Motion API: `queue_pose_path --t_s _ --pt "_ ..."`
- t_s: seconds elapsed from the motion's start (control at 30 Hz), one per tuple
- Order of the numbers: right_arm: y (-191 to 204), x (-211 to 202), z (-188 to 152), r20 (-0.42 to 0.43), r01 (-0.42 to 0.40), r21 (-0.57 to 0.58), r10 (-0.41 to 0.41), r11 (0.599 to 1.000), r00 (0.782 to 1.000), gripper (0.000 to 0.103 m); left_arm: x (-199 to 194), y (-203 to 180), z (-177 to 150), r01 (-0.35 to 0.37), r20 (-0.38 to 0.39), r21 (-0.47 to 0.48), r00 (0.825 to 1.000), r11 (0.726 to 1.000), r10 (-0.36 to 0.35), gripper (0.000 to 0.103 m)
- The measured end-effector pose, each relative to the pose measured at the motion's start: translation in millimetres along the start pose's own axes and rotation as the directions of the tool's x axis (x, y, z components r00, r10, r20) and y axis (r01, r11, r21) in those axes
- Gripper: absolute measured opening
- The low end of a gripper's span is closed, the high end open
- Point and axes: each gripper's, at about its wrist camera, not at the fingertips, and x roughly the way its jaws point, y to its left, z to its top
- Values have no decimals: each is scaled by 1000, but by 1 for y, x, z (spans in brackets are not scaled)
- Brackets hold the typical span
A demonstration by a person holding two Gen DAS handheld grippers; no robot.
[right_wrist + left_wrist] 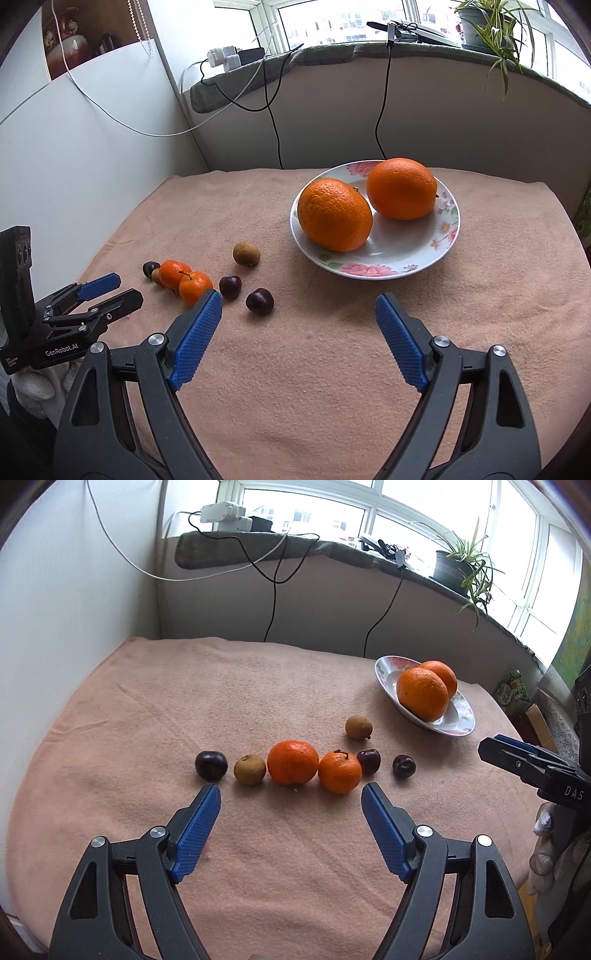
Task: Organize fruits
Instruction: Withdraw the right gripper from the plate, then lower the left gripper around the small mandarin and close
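Observation:
A floral plate [447, 225] holds two big oranges [334, 214] [402, 188]; it also shows in the left wrist view [460, 716]. On the cloth lie two mandarins [292, 762] [340, 772], two brown longans [249, 769] [358, 727] and three dark cherries [211, 764] [368, 760] [403, 765]. My left gripper [291, 801] is open and empty, just short of the fruit row. My right gripper [298, 308] is open and empty, in front of the plate, with the cherries [259, 301] near its left finger.
A pink cloth [184, 701] covers the table. Walls close off the left and back. Cables [273, 602] hang down from the window sill behind. A potted plant [458, 565] stands on the sill at right.

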Motion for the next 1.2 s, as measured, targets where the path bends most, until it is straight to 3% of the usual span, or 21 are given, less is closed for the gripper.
queue_pose_path --t_s 0.53,0.77,0.87,0.97,1.1,1.2 --pt "17 22 -11 -37 -14 -45 12 999 999 87 -6 49 -26 -57 -19 -105 998 993 56 76" --pt "30 35 -11 -64 -19 -99 13 995 998 73 2 58 -28 -45 -36 -128 999 991 40 61" --pt "33 43 -11 -88 -28 -117 18 993 996 60 5 59 -29 -41 -43 -121 998 992 36 56" --pt "34 51 -11 -102 -26 -127 13 992 995 57 7 62 -30 -41 -49 -128 998 991 35 55" --pt "36 61 -8 -121 -30 -139 13 990 993 47 9 66 -30 -47 -52 -132 998 990 40 46" --pt "37 68 -8 -130 -26 -143 7 989 991 46 11 67 -30 -45 -55 -131 998 990 38 44"
